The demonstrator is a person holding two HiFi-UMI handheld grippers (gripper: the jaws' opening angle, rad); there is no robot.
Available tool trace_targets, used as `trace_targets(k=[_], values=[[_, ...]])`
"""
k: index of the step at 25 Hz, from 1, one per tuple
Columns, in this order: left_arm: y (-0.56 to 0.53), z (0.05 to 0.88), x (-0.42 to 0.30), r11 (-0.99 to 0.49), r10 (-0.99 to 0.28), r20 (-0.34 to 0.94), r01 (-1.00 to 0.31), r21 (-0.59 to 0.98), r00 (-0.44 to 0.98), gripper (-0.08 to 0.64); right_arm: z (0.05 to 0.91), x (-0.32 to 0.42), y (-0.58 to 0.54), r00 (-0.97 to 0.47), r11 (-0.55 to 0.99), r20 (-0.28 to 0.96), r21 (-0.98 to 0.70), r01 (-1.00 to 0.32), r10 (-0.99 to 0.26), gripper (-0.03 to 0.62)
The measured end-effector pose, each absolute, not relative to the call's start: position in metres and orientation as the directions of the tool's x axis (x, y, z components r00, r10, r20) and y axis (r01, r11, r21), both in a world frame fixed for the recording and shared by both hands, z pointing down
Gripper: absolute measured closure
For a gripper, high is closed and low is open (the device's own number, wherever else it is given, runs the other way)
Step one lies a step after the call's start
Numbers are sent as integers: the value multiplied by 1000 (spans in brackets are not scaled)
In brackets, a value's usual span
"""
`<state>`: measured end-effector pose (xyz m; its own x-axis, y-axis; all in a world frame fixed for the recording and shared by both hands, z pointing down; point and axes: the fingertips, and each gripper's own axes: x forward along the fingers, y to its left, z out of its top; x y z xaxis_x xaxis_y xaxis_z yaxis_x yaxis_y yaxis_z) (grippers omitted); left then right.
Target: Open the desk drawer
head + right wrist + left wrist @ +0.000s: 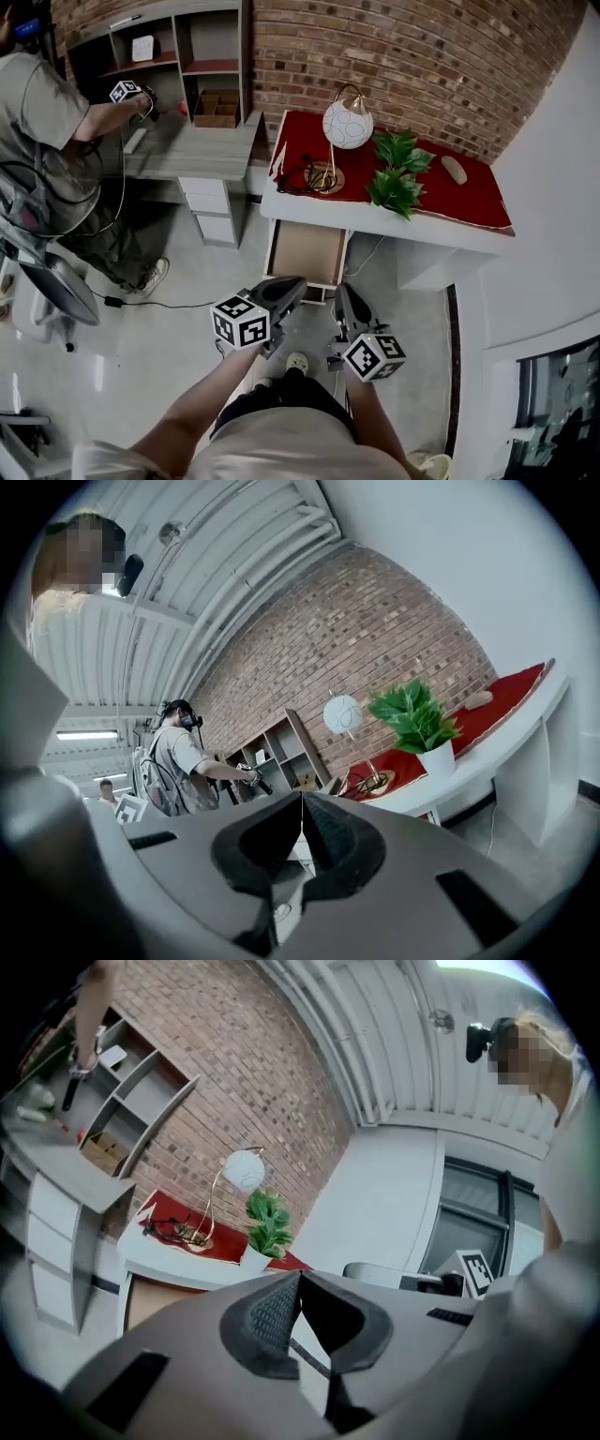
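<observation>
Clearly, both tongs are pressed together and pinch nothing. On the left tongs [299, 1283] the two jaws meet at their tips with only air around them, and the right tongs [302, 803] look the same. The person holds them side by side, near each other, pointing forward and touching nothing.

Just ahead of them, between their tips and the white surface [375, 220], is the desk drawer [307, 251]. It stands pulled out from under the front edge of the surface, so its brown bottom is visible, and I see nothing inside it. From this I judge that the opening is done, and that the tongs hang free because no hold on the drawer is needed now.

Beyond the drawer a red cloth [469, 192] covers the top of the surface. On it stands a lamp [348, 124] with a round shade and some dark cables [298, 178] at its foot. A green potted plant [397, 169] stands further ahead of the right tongs.

Far to the left of the left tongs another person [47, 122] works at a grey surface [197, 150] with shelves, probably on a separate job.
</observation>
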<state>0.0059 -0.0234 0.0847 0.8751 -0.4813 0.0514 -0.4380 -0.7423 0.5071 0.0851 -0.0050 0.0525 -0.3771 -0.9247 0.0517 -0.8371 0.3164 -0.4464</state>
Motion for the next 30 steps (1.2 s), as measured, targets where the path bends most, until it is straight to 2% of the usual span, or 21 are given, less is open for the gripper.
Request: trace_targets(k=[5, 10, 18, 30], values=[[-7, 57, 22, -811, -462, 88, -461, 360, 882, 548, 25, 96, 12, -349, 303, 37, -415, -858, -937, 574], [11, 47, 27, -810, -518, 55, -510, 290, 854, 548, 31, 116, 26, -277, 236, 72, -345, -908, -958, 575], [15, 67, 14, -770, -572, 104, -577, 272, 813, 548, 43, 139, 33, -197, 164, 82, -303, -939, -977, 575], [35, 73, 3, -778, -558, 118, -568, 270, 821, 548, 45, 130, 45, -171, 141, 82, -291, -946, -982, 575]])
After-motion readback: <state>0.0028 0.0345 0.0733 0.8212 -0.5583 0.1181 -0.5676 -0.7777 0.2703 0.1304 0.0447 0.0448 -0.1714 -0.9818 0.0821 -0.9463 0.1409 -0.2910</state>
